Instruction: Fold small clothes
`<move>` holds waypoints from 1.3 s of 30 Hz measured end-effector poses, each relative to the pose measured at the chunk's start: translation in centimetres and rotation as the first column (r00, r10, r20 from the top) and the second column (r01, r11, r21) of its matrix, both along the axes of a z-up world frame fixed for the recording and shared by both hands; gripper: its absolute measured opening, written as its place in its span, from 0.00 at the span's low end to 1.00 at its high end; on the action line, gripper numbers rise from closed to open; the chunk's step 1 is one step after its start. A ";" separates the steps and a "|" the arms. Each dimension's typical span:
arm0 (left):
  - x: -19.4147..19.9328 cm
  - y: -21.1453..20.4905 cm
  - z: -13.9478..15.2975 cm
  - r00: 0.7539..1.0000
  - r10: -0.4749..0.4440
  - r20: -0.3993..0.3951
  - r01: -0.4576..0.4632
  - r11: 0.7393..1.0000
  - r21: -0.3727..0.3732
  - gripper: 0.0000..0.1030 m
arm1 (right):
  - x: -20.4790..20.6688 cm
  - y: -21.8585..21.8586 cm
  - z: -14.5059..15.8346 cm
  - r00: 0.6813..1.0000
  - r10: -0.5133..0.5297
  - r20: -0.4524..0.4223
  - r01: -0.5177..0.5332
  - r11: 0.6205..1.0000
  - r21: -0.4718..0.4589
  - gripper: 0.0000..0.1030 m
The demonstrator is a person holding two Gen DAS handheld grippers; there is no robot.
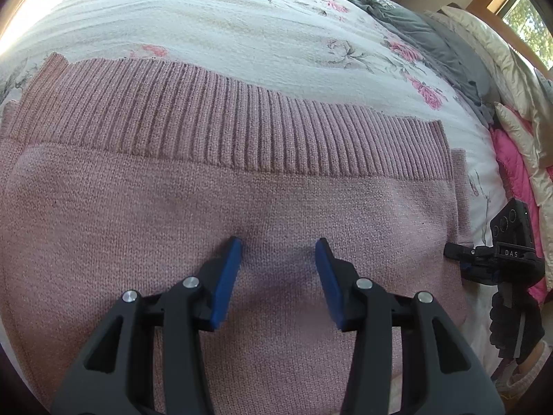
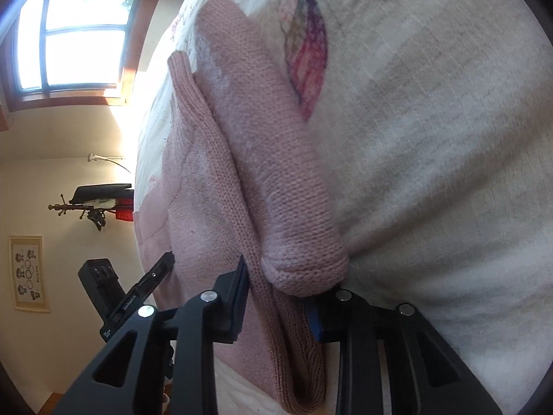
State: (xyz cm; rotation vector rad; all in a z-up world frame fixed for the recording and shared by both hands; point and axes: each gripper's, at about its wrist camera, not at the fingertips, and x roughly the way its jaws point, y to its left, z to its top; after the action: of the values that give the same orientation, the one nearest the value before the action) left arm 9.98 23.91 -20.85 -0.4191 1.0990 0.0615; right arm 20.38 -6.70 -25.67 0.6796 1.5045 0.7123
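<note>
Underneath everything you have the white bedspread printed with pink flowers [image 1: 262,34], soft and yielding, so it will not brace the cloth when you press. On it lies the dusty-pink knitted sweater [image 1: 207,200], spread flat below your left gripper, its ribbed hem band [image 1: 242,117] running across the far edge. Judging by the chunky knit, expect it to be light but floppy and stretchy, gripping the bedspread rather than sliding; lift it instead of dragging. Its rolled knitted sleeve [image 2: 276,173] hangs down along the body's side seam, bulky and prone to unrolling.

Your left gripper [image 1: 278,242] hovers with blue pads wide apart, tips at or just above the knit, holding nothing. Your right gripper [image 2: 276,297] straddles the folded side edge near the sleeve end; whether its pads actually pinch the fabric, you cannot tell. Take thick doubled edges, not a single layer.
</note>
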 end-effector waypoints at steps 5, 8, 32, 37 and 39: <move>0.0 0.0 0.0 1.000 -0.001 0.001 0.001 1.000 -0.002 0.44 | -0.3 0.5 0.2 1.000 -0.001 0.015 0.002 1.000 -0.022 0.27; 0.0 0.0 -0.1 1.000 -0.001 0.004 0.002 1.000 -0.004 0.44 | -0.5 0.9 0.3 1.000 -0.003 0.020 0.004 1.000 -0.025 0.27; -9.5 9.9 6.7 0.976 0.186 0.113 -0.166 0.972 -0.165 0.47 | -5.1 22.7 14.6 0.862 0.397 0.316 -0.349 0.916 -0.198 0.18; -11.1 11.9 7.6 0.966 0.217 0.137 -0.188 0.962 -0.197 0.47 | -8.6 29.7 13.7 0.772 0.556 0.308 -0.481 0.828 -0.289 0.17; -11.5 12.5 7.7 0.964 0.225 0.139 -0.193 0.958 -0.212 0.48 | -9.5 31.4 12.7 0.756 0.587 0.288 -0.509 0.805 -0.305 0.11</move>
State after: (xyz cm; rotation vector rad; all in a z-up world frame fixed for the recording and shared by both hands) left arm -1.51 36.38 -13.15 -0.7063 0.9001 0.1045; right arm 10.90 24.74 -12.93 -0.0924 1.3960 1.0456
